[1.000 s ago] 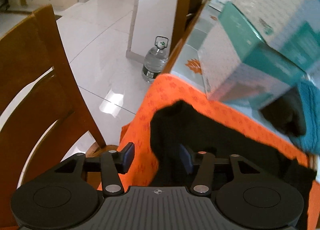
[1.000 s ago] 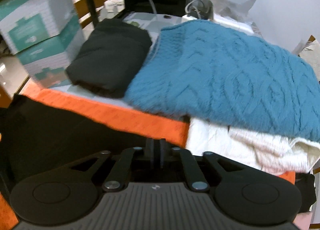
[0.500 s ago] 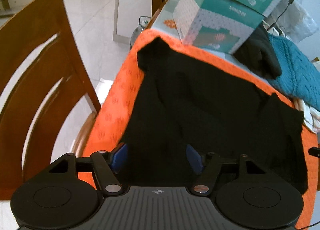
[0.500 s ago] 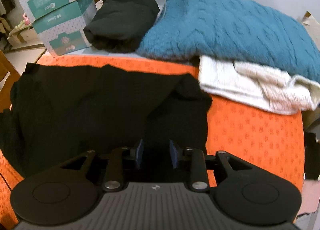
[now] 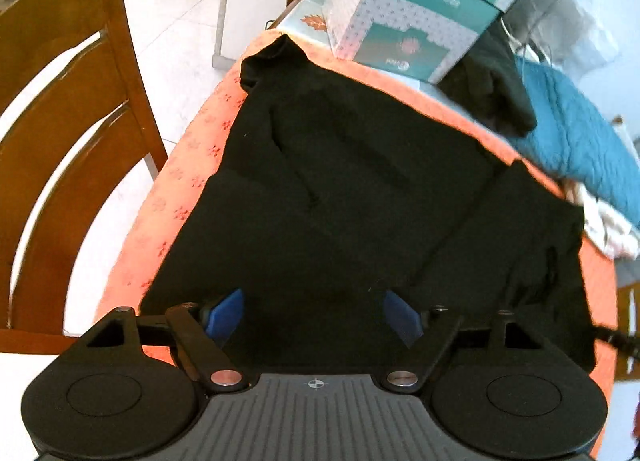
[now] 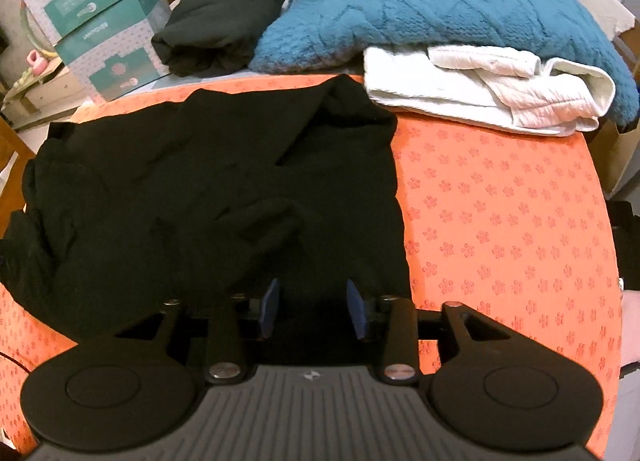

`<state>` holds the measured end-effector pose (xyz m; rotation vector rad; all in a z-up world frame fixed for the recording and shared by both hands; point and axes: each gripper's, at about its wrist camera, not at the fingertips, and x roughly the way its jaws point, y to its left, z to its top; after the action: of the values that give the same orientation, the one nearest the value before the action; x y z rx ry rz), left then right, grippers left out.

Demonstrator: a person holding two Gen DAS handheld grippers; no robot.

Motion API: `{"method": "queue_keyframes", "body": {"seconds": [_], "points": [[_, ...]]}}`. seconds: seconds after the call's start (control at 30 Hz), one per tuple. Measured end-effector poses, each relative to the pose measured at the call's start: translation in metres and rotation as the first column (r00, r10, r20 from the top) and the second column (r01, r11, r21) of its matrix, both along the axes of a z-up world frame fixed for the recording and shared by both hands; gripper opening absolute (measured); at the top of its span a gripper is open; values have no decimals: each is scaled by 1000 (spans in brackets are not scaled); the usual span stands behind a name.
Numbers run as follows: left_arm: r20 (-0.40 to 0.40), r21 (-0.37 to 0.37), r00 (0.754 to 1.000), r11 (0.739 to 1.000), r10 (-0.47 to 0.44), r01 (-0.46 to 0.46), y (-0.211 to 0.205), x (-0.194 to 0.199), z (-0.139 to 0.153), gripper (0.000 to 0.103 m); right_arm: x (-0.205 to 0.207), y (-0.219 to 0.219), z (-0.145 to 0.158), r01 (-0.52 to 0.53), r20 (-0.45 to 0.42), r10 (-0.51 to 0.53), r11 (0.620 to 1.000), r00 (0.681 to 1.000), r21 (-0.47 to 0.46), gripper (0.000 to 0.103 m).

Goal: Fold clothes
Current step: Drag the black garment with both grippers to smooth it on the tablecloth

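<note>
A black garment point(image 5: 340, 189) point(image 6: 200, 189) lies spread and creased on the orange patterned cloth point(image 5: 188, 177) point(image 6: 500, 229) over the table. My left gripper point(image 5: 314, 315) hangs open above the garment's near edge, blue pads wide apart with nothing between them. Over the same near edge, further right, my right gripper point(image 6: 314, 307) is also open and holds nothing. The garment's left part is bunched at the table's left side.
At the back lie a folded black garment point(image 6: 224, 17), a teal knit sweater point(image 6: 432, 5) and a folded white cloth point(image 6: 480, 89). Stacked teal-and-white boxes point(image 5: 424, 9) point(image 6: 92, 17) stand at the back left. A wooden chair point(image 5: 68, 133) is beside the table's left edge.
Both grippers have pulled back toward the near edge and risen, so the whole garment shows. The right gripper went from shut to open and the left one opened wider. The garment now lies released.
</note>
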<state>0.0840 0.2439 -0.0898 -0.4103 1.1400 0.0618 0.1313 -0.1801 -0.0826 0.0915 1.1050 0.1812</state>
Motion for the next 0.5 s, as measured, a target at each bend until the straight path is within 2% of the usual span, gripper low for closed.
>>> {"method": "queue_keyframes", "body": {"seconds": [0.1, 0.27, 0.43, 0.5], "points": [[-21, 0, 999, 999, 48, -48, 1, 13, -2, 81, 7, 0, -1, 13, 15, -13, 1000, 1000, -1, 54], [-63, 28, 989, 991, 131, -129, 1, 38, -12, 83, 33, 15, -5, -40, 31, 41, 999, 999, -33, 55], [-86, 118, 982, 980, 170, -159, -7, 55, -22, 85, 58, 34, -16, -127, 4, 128, 989, 992, -69, 54], [-96, 157, 979, 974, 177, -161, -10, 58, -26, 83, 67, 42, -21, -162, -8, 161, 983, 987, -82, 49]]}}
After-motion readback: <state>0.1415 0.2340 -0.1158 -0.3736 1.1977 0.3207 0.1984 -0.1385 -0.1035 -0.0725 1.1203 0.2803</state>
